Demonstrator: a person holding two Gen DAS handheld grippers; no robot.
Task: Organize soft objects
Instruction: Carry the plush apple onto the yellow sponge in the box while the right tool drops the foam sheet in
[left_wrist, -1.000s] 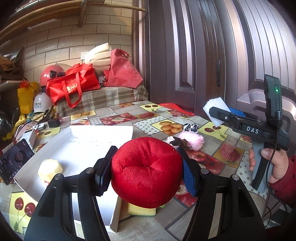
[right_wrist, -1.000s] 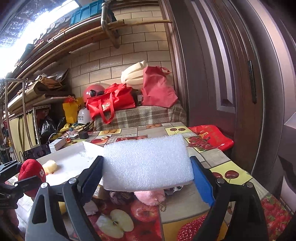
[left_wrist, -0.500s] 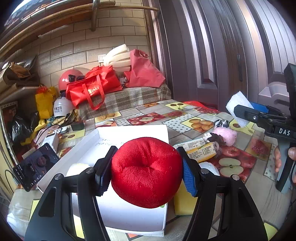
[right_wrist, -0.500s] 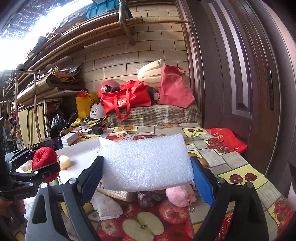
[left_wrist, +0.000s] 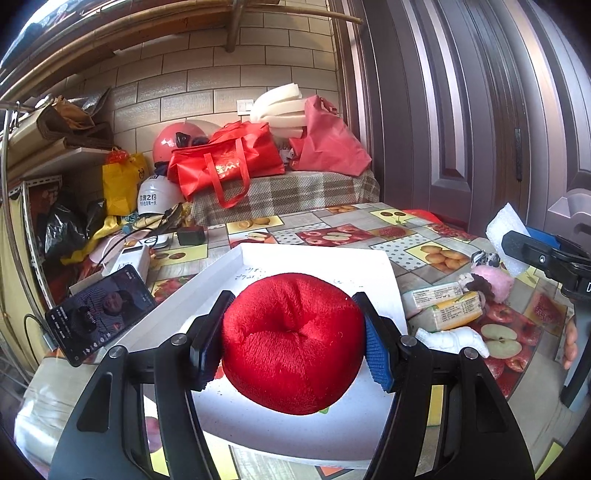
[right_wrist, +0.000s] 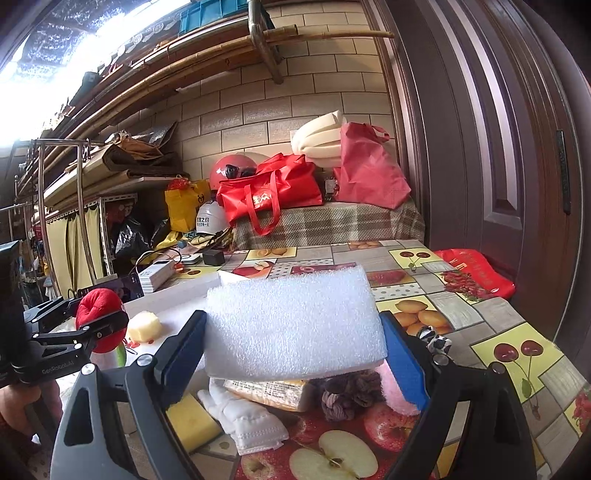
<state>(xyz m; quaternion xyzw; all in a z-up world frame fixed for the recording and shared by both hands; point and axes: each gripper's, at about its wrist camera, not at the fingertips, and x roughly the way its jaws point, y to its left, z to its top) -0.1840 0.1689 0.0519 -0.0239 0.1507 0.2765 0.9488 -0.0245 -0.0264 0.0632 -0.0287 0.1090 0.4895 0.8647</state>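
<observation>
Trouble is most likely waiting at the release. The left claw (left_wrist: 291, 341) is gripping a red plush (left_wrist: 291, 343) from both sides, pads pressing into the pile, and is holding it in the air over the white tray (left_wrist: 373, 266) — the tray floor is showing below and beyond it at 12 o'clock. The plush is round and springy; if the claw is opening while well above the tray, it is probably going to bounce or roll, maybe over the low rim and onto the counter (left_wrist: 332, 236).

The right claw (right_wrist: 293, 356) is standing wide, yet it is clamping a white foam block (right_wrist: 295, 325) across its long side, so the jaws are full, not free. The foam is light and crushable, which is making the hold doubtful: a quick swing could be twisting it out of the pads. It is hanging above a heap of loose things — a yellow sponge (right_wrist: 192, 421) at 7 o'clock, a white cloth (right_wrist: 247, 421), a wrapped packet (right_wrist: 269, 393), a brown scrunchie (right_wrist: 345, 398) and a pink puff (right_wrist: 395, 387) at 5 o'clock. Dipping low here would be sweeping them about.

From the right wrist view the left claw is sitting at 9 o'clock over the tray, near a pale foam lump (right_wrist: 144, 326) lying in it. Both claws seem to be heading for one tray, so a clash of tools over it is a fair worry.
</observation>
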